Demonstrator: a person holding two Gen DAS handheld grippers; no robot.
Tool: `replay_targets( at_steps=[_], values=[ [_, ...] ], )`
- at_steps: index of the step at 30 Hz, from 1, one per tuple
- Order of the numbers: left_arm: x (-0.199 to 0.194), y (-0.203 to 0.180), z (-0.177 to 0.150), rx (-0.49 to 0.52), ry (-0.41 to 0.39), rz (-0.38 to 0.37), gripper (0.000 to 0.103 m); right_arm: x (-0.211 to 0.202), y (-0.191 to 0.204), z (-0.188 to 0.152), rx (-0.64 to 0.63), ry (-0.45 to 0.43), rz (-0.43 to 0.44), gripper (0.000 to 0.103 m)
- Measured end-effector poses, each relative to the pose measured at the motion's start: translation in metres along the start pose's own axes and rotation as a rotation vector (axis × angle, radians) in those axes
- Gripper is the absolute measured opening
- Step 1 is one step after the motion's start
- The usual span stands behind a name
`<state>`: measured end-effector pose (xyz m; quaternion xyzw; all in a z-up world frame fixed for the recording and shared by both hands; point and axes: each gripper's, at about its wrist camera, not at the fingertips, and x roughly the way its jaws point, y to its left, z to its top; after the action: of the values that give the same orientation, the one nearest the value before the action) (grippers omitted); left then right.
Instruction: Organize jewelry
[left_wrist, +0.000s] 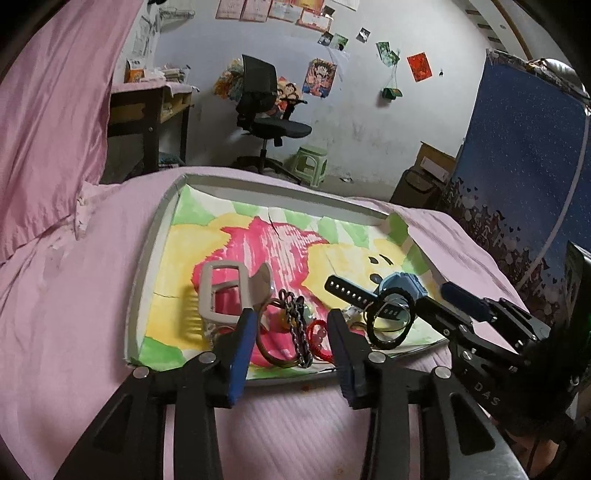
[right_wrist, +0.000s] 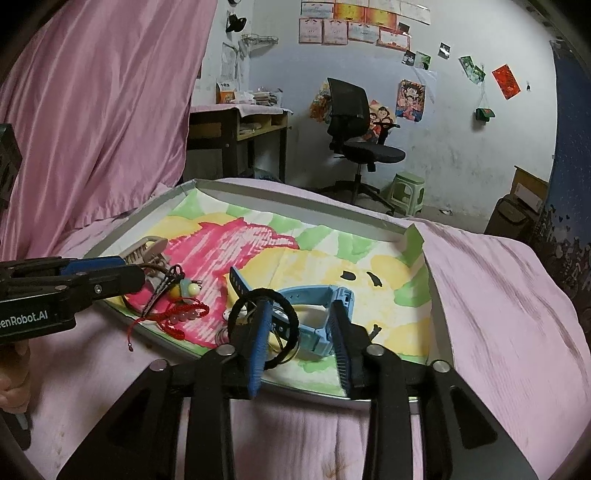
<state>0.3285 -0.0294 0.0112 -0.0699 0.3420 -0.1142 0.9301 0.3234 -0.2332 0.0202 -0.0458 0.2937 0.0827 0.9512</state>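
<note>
Red cord strung with pale pink beads (right_wrist: 181, 317) lies on the near left part of a shallow tray (right_wrist: 295, 195), next to a black braided cord (left_wrist: 297, 332) and a thin metal ring (left_wrist: 273, 347). In the left wrist view these three sit between the left gripper (left_wrist: 291, 332) fingers, whose blue pads stand apart and press on nothing. At about ten o'clock from them rests a beige hair claw (left_wrist: 225, 291).

At three o'clock from the red cord lies a light blue watch (right_wrist: 325, 314) with a dark strap, and a black hair tie (right_wrist: 264, 325) overlaps its left side. The right gripper (right_wrist: 299, 325) hangs over that spot with its fingers spread; the hair tie and part of the watch lie between the pads, but no pinch shows.

The tray is lined with paper painted pink, yellow and green (right_wrist: 258, 240) and rests on a pink bedsheet (right_wrist: 498, 295). Beyond, at twelve o'clock, stand a black office chair (right_wrist: 354, 125), a green stool (right_wrist: 406, 192) and a desk (right_wrist: 240, 125) against a white wall.
</note>
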Motion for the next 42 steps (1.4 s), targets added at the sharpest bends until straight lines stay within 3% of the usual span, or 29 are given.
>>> replay_targets(
  at_steps=[3, 5, 14, 17, 23, 42],
  values=[
    [-0.007, 0.0, -0.001, 0.003, -0.032, 0.03, 0.054, -0.005, -0.002, 0.0, 0.018, -0.017, 0.005, 0.046],
    [-0.014, 0.001, -0.002, 0.0, -0.066, 0.056, 0.071, -0.011, -0.003, 0.0, 0.026, -0.035, -0.001, 0.053],
    [-0.037, 0.01, -0.008, -0.031, -0.14, 0.136, 0.097, -0.032, -0.006, 0.002, 0.077, -0.099, -0.005, 0.08],
    [-0.047, 0.011, -0.011, -0.035, -0.16, 0.16, 0.101, -0.038, -0.009, 0.0, 0.104, -0.115, 0.011, 0.092],
    [-0.066, 0.009, -0.02, -0.04, -0.19, 0.18, 0.102, -0.05, -0.012, -0.003, 0.132, -0.135, 0.044, 0.1],
    [-0.126, -0.014, -0.05, -0.022, -0.27, 0.221, 0.102, -0.093, -0.014, -0.023, 0.141, -0.177, 0.092, 0.1]
  ],
)
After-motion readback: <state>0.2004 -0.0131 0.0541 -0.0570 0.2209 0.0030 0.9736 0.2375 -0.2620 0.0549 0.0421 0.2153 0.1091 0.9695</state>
